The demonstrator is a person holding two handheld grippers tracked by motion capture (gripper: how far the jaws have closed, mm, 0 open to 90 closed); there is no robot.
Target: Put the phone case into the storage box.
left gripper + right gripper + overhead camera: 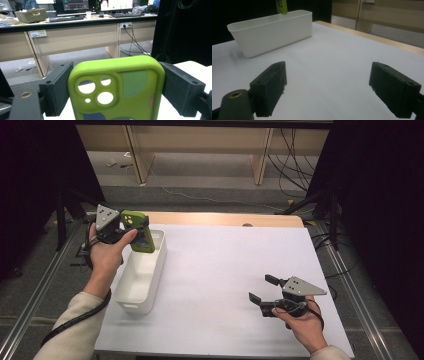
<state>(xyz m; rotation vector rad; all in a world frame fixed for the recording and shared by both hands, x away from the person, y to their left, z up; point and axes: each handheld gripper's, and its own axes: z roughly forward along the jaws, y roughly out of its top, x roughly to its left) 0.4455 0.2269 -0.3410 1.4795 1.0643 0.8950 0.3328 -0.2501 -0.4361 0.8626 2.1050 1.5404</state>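
Note:
A lime-green phone case (pixel 140 234) with camera cut-outs hangs upright over the far end of a white plastic bin (pixel 161 254). My left gripper (pixel 130 223) is shut on the case's two long sides. In the left gripper view the case (pixel 130 87) fills the gap between both jaws of that gripper (pixel 116 83), pads pressed on its edges. My right gripper (pixel 262 288) rests low over the white table sheet at the near right, open with nothing between its jaws. The right gripper view looks past the jaws of this gripper (pixel 329 85) at the bin (pixel 272 32) and the case's lower end (pixel 281 6).
White sheet (pixel 225 265) covers the tabletop, with a wooden edge (pixel 225 218) at the far side. Metal rails run along both sides of the table. Beyond it lie floor cables (pixel 292 165) and desk legs. Dark curtains stand left and right.

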